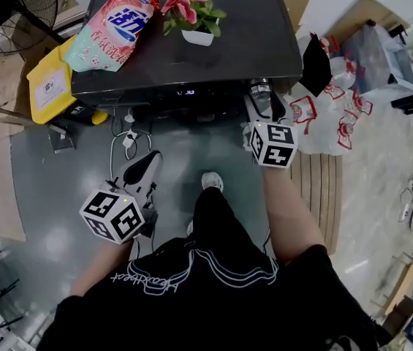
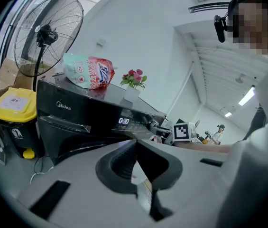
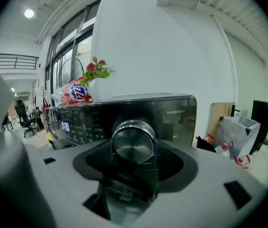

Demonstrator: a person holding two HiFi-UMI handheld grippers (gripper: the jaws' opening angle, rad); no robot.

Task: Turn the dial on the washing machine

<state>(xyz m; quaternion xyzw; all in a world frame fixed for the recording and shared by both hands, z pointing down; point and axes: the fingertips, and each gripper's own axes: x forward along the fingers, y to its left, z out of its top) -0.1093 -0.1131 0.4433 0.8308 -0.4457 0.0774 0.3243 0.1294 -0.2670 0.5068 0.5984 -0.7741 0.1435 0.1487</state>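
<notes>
Grey floor (image 1: 60, 189) of a cluttered room; a black washing machine (image 1: 191, 57) stands at 12 o'clock. Its silver dial (image 3: 133, 141), at 1 o'clock on the front panel, is clamped in the right claw (image 3: 133, 148). The left claw (image 2: 136, 160), jaws together, hangs at 8 o'clock, apart from the machine.

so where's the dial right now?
The dial is centre of the right gripper view, clamped by the right gripper, at the right end of the washing machine front panel, right of the lit display.

Detergent bag (image 1: 115, 28), potted flowers (image 1: 191, 14), fan (image 1: 9, 9)
</notes>
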